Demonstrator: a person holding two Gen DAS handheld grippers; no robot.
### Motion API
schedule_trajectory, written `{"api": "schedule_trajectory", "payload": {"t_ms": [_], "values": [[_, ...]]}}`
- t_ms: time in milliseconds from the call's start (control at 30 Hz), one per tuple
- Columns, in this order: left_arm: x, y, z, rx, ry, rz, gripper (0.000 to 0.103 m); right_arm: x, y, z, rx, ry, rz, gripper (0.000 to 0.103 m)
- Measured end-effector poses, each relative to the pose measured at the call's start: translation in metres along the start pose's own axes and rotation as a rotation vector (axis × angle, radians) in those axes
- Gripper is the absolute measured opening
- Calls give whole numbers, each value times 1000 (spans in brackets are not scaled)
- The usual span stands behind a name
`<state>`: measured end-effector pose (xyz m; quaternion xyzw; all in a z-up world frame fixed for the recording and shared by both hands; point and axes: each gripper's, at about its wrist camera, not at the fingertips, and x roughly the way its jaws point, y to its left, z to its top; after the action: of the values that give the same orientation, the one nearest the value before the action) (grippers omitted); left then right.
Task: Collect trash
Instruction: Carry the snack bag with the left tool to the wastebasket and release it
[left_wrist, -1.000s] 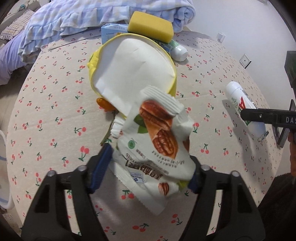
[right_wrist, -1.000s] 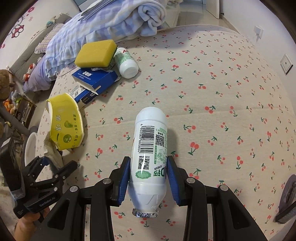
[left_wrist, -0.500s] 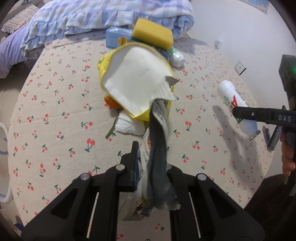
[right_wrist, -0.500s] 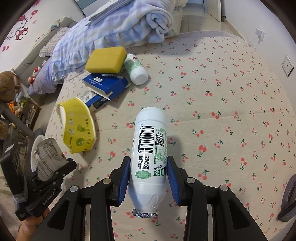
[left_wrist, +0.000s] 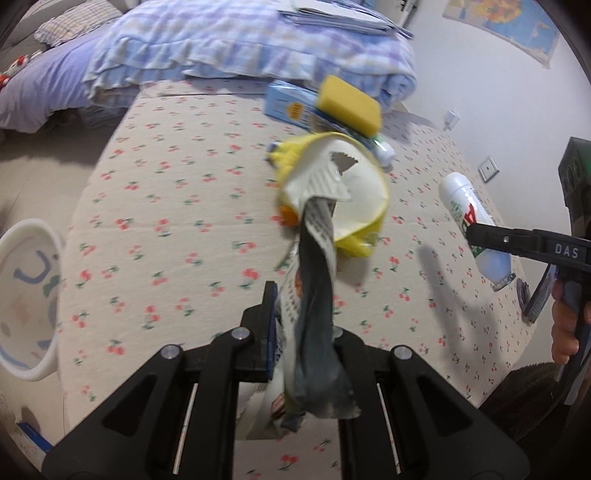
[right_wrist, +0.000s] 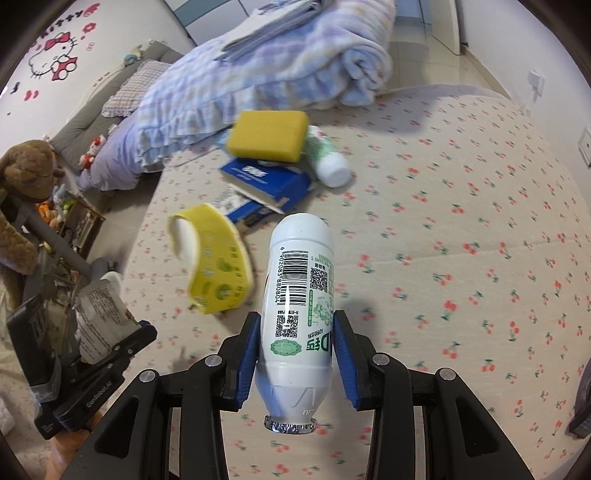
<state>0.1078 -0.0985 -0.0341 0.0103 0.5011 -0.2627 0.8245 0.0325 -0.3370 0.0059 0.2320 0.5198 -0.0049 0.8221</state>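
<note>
My left gripper (left_wrist: 301, 325) is shut on a crumpled snack wrapper (left_wrist: 317, 295), held edge-on above the cherry-print table (left_wrist: 177, 236); it shows at the left of the right wrist view (right_wrist: 99, 317). My right gripper (right_wrist: 295, 350) is shut on a white drink bottle (right_wrist: 299, 295), foil cap toward the camera, lifted off the table; the bottle also shows at the right of the left wrist view (left_wrist: 472, 221). A yellow paper bowl (left_wrist: 354, 199) lies on its side beyond the wrapper, also seen in the right wrist view (right_wrist: 214, 262).
A yellow sponge (right_wrist: 267, 134) rests on a blue box (right_wrist: 266, 181) beside another white bottle (right_wrist: 327, 160) at the table's far side. A folded blue blanket (right_wrist: 280, 59) lies behind. A white bin (left_wrist: 26, 295) stands left of the table.
My left gripper closed on the wrapper, lifted it off the table and drew back leftward. My right gripper kept hold of the bottle and rose slightly.
</note>
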Motion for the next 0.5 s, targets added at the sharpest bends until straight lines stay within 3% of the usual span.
{"api": "schedule_trajectory", "payload": {"t_ms": [500], "values": [[-51,114,-26,-187,-49,136,11,34,120,-2,-139,32,88,40]]}}
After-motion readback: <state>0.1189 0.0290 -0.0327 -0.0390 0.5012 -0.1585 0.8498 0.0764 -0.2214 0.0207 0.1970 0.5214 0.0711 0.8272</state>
